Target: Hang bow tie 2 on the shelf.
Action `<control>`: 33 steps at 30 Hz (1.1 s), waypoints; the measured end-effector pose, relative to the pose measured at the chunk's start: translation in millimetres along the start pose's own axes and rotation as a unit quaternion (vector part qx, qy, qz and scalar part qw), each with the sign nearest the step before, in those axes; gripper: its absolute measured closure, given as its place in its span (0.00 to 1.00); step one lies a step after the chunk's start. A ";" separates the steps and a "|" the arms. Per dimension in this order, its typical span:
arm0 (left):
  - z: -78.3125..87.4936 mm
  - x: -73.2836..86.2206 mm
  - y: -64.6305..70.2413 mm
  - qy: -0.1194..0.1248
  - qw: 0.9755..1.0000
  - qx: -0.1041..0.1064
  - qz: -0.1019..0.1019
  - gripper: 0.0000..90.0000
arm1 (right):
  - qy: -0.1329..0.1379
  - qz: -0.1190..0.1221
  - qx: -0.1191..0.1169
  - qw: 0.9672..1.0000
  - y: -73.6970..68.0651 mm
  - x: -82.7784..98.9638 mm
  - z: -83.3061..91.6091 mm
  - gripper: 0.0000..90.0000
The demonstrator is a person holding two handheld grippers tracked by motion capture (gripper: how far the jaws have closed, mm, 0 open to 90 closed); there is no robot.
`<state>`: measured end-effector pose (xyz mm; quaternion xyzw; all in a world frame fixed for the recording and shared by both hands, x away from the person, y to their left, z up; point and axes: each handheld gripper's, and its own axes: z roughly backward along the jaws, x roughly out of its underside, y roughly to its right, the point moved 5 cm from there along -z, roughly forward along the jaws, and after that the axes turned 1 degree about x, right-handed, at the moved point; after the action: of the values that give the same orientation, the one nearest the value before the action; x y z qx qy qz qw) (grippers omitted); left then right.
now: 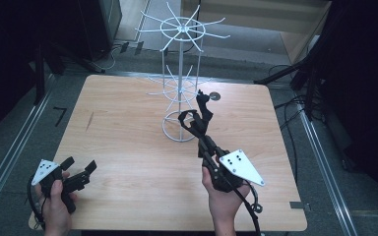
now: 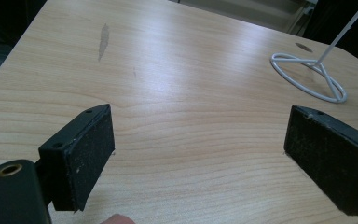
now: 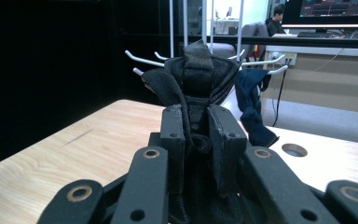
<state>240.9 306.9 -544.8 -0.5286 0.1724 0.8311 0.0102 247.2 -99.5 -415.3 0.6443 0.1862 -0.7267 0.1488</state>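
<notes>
Near the middle of the bench (image 1: 128, 147), a black fabric piece (image 1: 201, 120) (soft, folded, limp) is pinched between the narrow fingers (image 3: 223, 140) of the right gripper (image 1: 203, 132), its long axis held upright. It is raised just in front of the white wire rack (image 1: 179, 73), whose thin, round-tipped hooks lie just beyond and slightly left of the cloth; a hook is judged the likely target. The left gripper (image 1: 81, 169) is held apart at the near left, fingers (image 2: 81, 154) wide and empty above pale wood grain.
</notes>
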 end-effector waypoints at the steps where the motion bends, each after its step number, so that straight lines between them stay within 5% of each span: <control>1: 0.0 0.0 0.1 0.000 1.000 0.000 0.000 0.10 | -0.001 -0.001 -0.001 1.000 -0.1 -0.6 -0.2 0.87; 20: 0.1 0.0 0.6 0.002 1.000 -0.001 -0.002 0.10 | -0.001 -0.003 0.010 1.000 8.4 -7.7 -15.1 0.87; 33: -0.4 -0.7 5.1 0.009 0.999 -0.020 -0.037 0.10 | -0.006 -0.013 0.012 1.000 15.0 -6.8 -21.4 0.87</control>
<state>240.5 302.1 -542.9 -0.5425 0.1362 0.8284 0.0287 273.8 -103.1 -411.9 0.6394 0.1854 -0.7343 0.1327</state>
